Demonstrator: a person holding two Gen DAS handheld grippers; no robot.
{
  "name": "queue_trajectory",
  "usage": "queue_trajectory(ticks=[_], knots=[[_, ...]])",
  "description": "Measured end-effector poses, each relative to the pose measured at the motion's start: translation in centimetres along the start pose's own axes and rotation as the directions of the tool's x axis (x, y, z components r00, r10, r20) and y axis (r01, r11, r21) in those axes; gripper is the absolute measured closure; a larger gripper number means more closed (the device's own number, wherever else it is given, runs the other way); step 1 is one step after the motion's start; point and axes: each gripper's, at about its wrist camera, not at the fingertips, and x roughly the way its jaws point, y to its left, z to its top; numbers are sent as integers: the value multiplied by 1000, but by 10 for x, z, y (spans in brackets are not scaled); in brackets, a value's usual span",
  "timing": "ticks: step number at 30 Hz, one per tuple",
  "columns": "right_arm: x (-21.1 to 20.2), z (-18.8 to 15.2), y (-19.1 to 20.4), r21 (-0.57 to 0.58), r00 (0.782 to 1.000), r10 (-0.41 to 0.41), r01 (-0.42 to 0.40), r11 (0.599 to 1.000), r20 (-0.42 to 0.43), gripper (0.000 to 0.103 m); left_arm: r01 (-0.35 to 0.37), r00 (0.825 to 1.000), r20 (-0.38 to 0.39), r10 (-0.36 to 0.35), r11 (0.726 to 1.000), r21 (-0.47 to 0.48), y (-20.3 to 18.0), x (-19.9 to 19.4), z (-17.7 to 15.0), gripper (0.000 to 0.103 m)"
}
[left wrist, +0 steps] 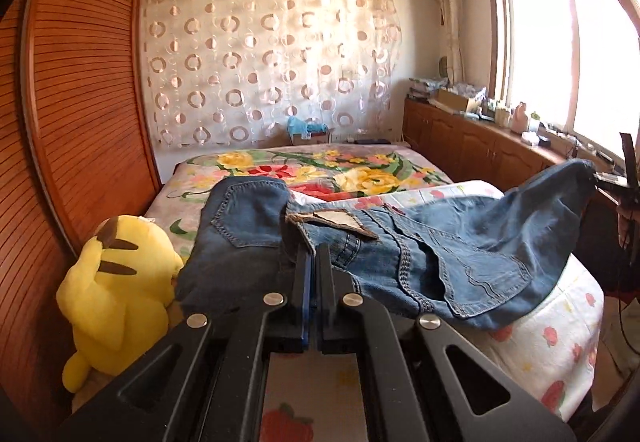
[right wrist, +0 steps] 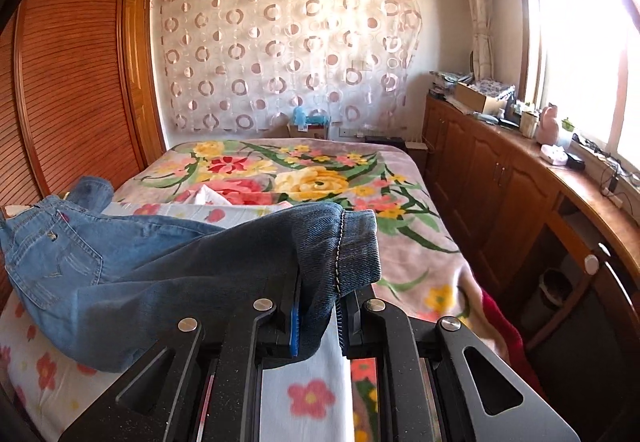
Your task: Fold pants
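**Both grippers pinch the jeans, lifted for a fold**

Fingers clenched at both ends: the left gripper [left wrist: 314, 262] pinches the waist of the jeans [left wrist: 420, 254], the right gripper [right wrist: 318, 306] the hem. The denim hangs between them above the bed [right wrist: 320, 178]. I judge a lengthwise fold is underway; next, bring hem to waist evenly.

Ahead of you the flowered bed [right wrist: 320, 178] lies open up to the curtained wall [right wrist: 280, 42]. On your left the yellow plush toy [left wrist: 116, 294] and the slatted wardrobe [left wrist: 80, 82] block passage; on your right the wooden counter [right wrist: 520, 178], crowded with small items, hems the bedside aisle.
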Motion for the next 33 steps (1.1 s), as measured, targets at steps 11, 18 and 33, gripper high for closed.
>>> queue_trajectory(ticks=[11,18,33], knots=[[-67,-43,4,16,997,70,-70,997,-9,89,-29,999,-23,28,999,-42,24,-39,-35,101],[-42,-89,-11,112,984,97,-81,990,-151,88,-16,985,-174,10,999,-31,10,-9,-86,101],[-54,-107,-21,173,977,52,-15,985,-209,60,18,986,-164,-20,1000,-12,-7,-16,-83,26]])
